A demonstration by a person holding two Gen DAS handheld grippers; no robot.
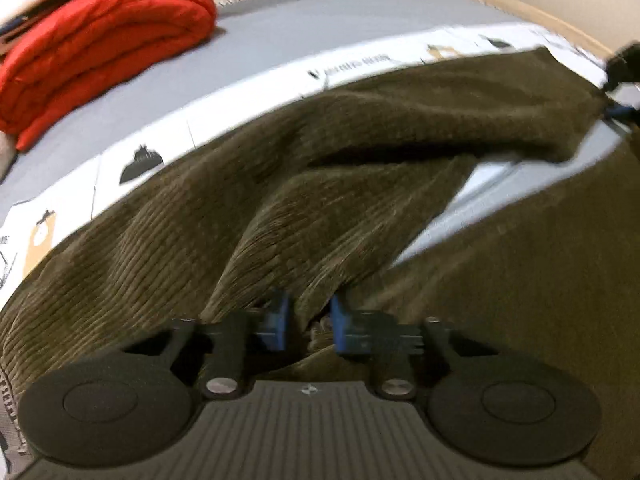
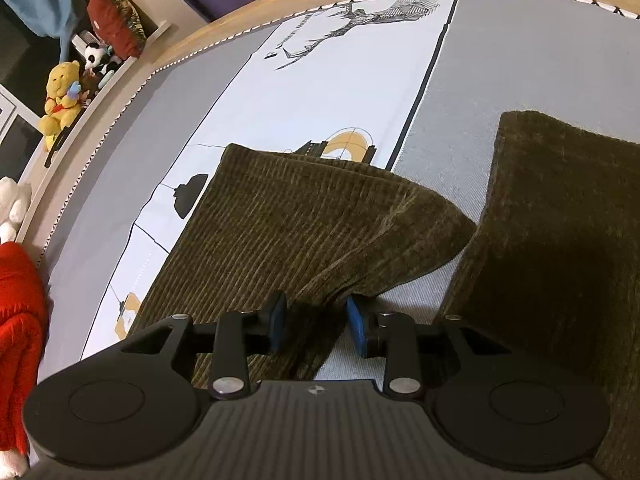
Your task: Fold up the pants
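The left hand-held gripper [image 1: 308,322] is clamped on a fold of the olive corduroy pants [image 1: 320,184] — lifted off the bed [image 1: 248,52]. The right hand-held gripper [image 2: 316,326] stands apart around a pant leg's edge, pads not pressing.

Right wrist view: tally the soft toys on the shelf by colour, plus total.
Yellow: 1, a bear
Black and white: 1, a panda
White: 1, a plush cut off by the frame edge
Total: 3
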